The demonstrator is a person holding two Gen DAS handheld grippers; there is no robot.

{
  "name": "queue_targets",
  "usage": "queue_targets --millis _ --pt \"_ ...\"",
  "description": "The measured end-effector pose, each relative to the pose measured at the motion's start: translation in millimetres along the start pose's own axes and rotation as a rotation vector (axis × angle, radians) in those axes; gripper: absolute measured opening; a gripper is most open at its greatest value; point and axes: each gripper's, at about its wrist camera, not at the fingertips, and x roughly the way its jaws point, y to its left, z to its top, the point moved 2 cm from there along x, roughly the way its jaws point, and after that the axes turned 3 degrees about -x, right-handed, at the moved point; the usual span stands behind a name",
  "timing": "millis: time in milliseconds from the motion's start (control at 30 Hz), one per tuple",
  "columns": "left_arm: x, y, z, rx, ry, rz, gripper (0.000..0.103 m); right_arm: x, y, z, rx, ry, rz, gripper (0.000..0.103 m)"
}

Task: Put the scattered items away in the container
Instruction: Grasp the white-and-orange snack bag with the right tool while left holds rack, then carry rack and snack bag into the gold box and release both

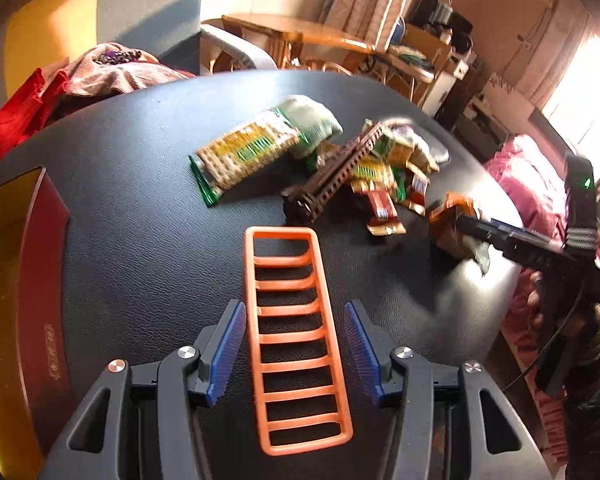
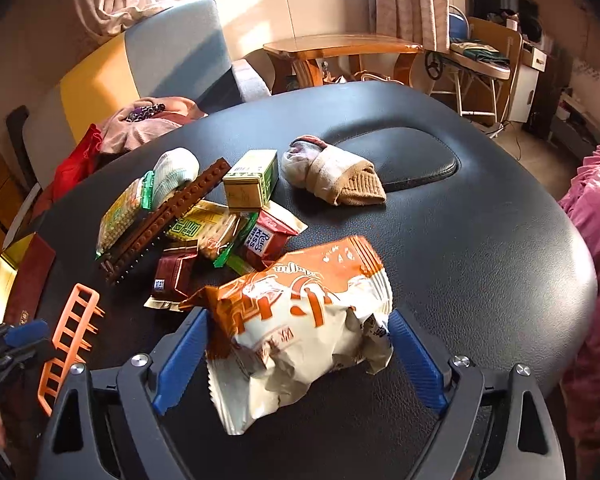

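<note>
Right gripper (image 2: 300, 344) clenched on crinkly orange-and-white snack bag (image 2: 300, 320) above black leather table (image 2: 480, 260) — red wrapper (image 2: 266, 240) read "Kiss". Left gripper (image 1: 296, 348) released, straddling orange plastic ladder-shaped rack (image 1: 296, 340) w/o touching.

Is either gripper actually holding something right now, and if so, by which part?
The right gripper is closed around the crinkled orange-and-white snack bag, gripping its sides near the lower middle. The left gripper is open, straddling the flat orange plastic ladder-shaped grid without touching it.
</note>
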Motion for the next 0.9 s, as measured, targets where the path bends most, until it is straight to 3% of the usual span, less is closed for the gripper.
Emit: queue_targets --millis 33,233,367,467,533,633,900 --pt "3.7 -3.8 0.0 0.018 0.008 0.014 0.052 -0.5 -1.6 -0.1 0.019 -0.002 0.017 0.103" --pt "20.6 -8.0 0.8 0.024 0.049 0.034 0.052 2.5 -2.4 5.7 0.067 -0.028 0.050 0.103" --pt "26.1 -2.1 -0.7 -0.019 0.058 0.025 0.049 12.9 0.3 8.0 0.060 -0.018 0.018 0.103" --pt "23.7 -0.5 -4.9 -0.019 0.047 0.042 0.049 14.5 5.7 4.2 0.015 -0.021 -0.036 0.094" --pt "21.1 1.1 -8.2 -0.023 0.040 0.042 0.049 9.1 6.9 2.4 0.005 -0.035 -0.041 0.084" --pt "15.4 4.9 -14.5 -0.046 0.037 0.022 0.049 2.9 9.4 -0.8 -0.001 -0.038 -0.042 0.077" --pt "-8.3 10.4 -31.9 -0.087 -0.004 -0.028 0.049 -14.9 28.5 -16.3 -0.007 -0.043 -0.009 0.069"
